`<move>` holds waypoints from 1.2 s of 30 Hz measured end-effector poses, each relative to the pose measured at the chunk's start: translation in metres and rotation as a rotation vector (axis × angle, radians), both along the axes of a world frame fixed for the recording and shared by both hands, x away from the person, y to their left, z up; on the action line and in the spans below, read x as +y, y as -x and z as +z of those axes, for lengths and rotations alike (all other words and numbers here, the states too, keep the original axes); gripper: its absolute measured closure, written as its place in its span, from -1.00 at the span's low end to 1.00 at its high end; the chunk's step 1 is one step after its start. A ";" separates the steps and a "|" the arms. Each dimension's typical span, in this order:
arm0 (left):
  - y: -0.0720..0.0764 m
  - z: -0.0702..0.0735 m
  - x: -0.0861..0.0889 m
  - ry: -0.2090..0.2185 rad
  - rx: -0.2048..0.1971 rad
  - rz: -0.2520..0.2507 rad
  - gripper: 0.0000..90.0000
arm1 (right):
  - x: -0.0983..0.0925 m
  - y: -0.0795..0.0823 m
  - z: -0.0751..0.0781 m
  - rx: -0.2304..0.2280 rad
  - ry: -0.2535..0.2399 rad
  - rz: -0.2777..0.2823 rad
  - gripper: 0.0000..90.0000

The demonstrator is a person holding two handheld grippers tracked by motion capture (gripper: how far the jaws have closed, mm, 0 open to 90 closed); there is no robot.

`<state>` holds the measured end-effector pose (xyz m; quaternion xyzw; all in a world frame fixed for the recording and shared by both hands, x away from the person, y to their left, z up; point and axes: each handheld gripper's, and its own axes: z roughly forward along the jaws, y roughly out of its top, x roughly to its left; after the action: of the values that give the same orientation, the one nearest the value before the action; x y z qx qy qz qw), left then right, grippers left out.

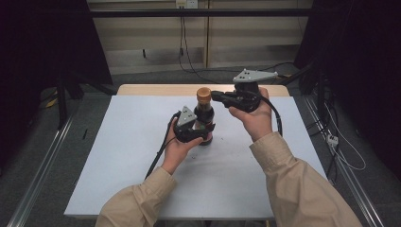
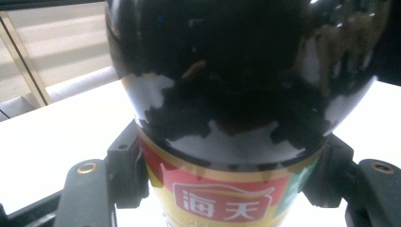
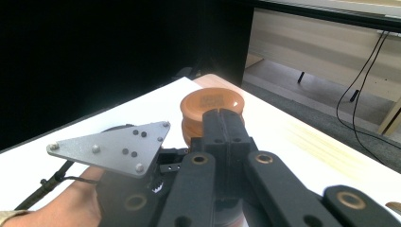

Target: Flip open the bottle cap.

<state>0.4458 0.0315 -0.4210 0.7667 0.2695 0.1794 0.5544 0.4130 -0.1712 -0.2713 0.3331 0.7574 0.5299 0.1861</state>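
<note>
At mid-bench (image 1: 118, 156) the upright dark bottle (image 1: 204, 116) is clamped low by the left claw (image 1: 206, 136); the right claw (image 1: 213, 96), closed and empty beside the brown cap (image 1: 204, 94), should be opened before gripping.

The bottle (image 1: 204, 118) stands on the tabletop (image 1: 127, 156), directly ahead of my left gripper (image 1: 206, 134), whose jaws sit either side of it. Its cap (image 1: 204, 94) lies just ahead of my right gripper (image 1: 213, 96), above my left.

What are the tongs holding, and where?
The left tongs grip the dark sauce bottle around its labelled lower body. The right tongs are shut, holding nothing, at its cap.
</note>
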 end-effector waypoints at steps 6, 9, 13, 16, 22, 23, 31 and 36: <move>0.000 0.000 0.000 0.001 -0.001 0.001 -0.32 | 0.000 -0.001 -0.005 0.016 0.016 0.002 1.00; 0.000 0.000 0.000 0.001 -0.003 0.001 -0.32 | 0.000 -0.001 -0.009 0.021 0.018 0.000 1.00; 0.000 0.000 0.000 0.003 0.000 -0.010 -0.32 | 0.001 -0.002 -0.012 0.032 0.028 0.000 1.00; 0.000 -0.001 0.000 0.006 0.003 -0.008 -0.32 | 0.001 -0.003 -0.014 0.033 0.038 0.000 1.00; 0.000 -0.001 0.000 0.002 0.000 -0.012 -0.32 | 0.000 -0.004 -0.014 0.029 0.032 -0.001 1.00; 0.000 -0.001 0.000 0.003 0.003 -0.010 -0.32 | 0.000 -0.004 -0.013 0.031 0.031 -0.002 1.00; 0.000 -0.001 0.000 0.008 0.000 -0.001 -0.32 | 0.002 -0.004 -0.011 0.032 0.041 -0.003 1.00; 0.000 -0.001 0.000 0.009 0.000 -0.001 -0.32 | 0.003 -0.005 -0.010 0.036 0.025 -0.011 1.00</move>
<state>0.4460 0.0318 -0.4224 0.7643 0.2698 0.1778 0.5581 0.4180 -0.1686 -0.2809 0.3443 0.7654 0.5133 0.1794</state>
